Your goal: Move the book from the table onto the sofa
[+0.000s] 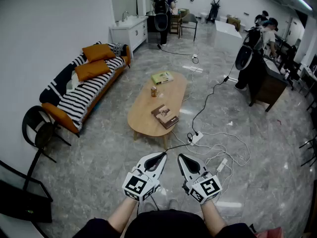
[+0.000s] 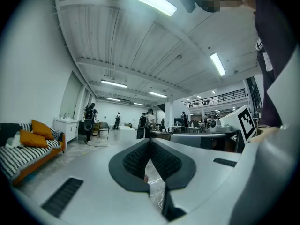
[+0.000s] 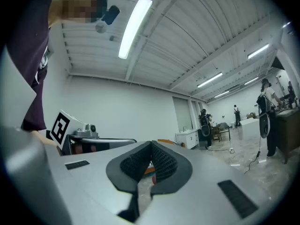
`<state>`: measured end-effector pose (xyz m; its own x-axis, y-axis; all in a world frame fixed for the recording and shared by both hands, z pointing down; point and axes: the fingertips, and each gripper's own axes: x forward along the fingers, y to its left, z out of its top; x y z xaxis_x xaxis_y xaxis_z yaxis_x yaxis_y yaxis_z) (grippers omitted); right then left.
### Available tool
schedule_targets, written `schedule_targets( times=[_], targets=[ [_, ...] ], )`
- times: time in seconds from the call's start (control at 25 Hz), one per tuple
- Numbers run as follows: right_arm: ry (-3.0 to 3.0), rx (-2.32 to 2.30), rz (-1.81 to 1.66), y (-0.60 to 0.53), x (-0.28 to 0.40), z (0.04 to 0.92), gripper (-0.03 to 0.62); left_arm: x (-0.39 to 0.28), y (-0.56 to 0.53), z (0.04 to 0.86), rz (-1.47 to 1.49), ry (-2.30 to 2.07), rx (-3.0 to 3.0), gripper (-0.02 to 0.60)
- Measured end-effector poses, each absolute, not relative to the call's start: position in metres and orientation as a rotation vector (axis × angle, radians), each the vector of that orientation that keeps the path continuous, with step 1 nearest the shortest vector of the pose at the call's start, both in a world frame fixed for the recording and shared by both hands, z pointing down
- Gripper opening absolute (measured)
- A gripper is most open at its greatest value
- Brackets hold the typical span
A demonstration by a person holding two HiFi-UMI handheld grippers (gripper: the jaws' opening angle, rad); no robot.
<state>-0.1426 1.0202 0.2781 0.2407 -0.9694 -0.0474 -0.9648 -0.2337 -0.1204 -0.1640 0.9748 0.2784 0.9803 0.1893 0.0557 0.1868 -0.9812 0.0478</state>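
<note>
An oval wooden table (image 1: 143, 114) stands ahead of me. On it lie a green book (image 1: 162, 77) at the far end, a brown book (image 1: 165, 116) nearer me, and a small can (image 1: 153, 91) between them. The sofa (image 1: 84, 90) with a striped cover and orange cushions runs along the left wall; its end also shows as the sofa (image 2: 28, 153) in the left gripper view. My left gripper (image 1: 162, 155) (image 2: 150, 141) and right gripper (image 1: 181, 157) (image 3: 151, 145) are held level side by side, well short of the table. Both are shut with nothing between their jaws.
A black chair (image 1: 37, 128) stands near the sofa's near end. White cables and a power strip (image 1: 196, 138) lie on the floor right of the table. A dark desk (image 1: 270, 83) with people beside it is at the right; a white cabinet (image 1: 130, 33) is at the back.
</note>
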Motion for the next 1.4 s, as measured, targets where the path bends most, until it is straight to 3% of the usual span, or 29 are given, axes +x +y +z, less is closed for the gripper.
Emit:
schedule_targets(
  times=[0.72, 1.4],
  targets=[
    [1.812, -2.388, -0.143, 1.051, -0.133, 0.313, 0.023, -0.166, 0.985, 0.315, 0.194, 0.236, 3.057, 0.016],
    [1.842, -2.286, -0.182, 1.100, -0.072, 0.337, 0.024, -0.109, 1.026, 0.337, 0.283, 0.125, 3.067, 0.017]
  ],
)
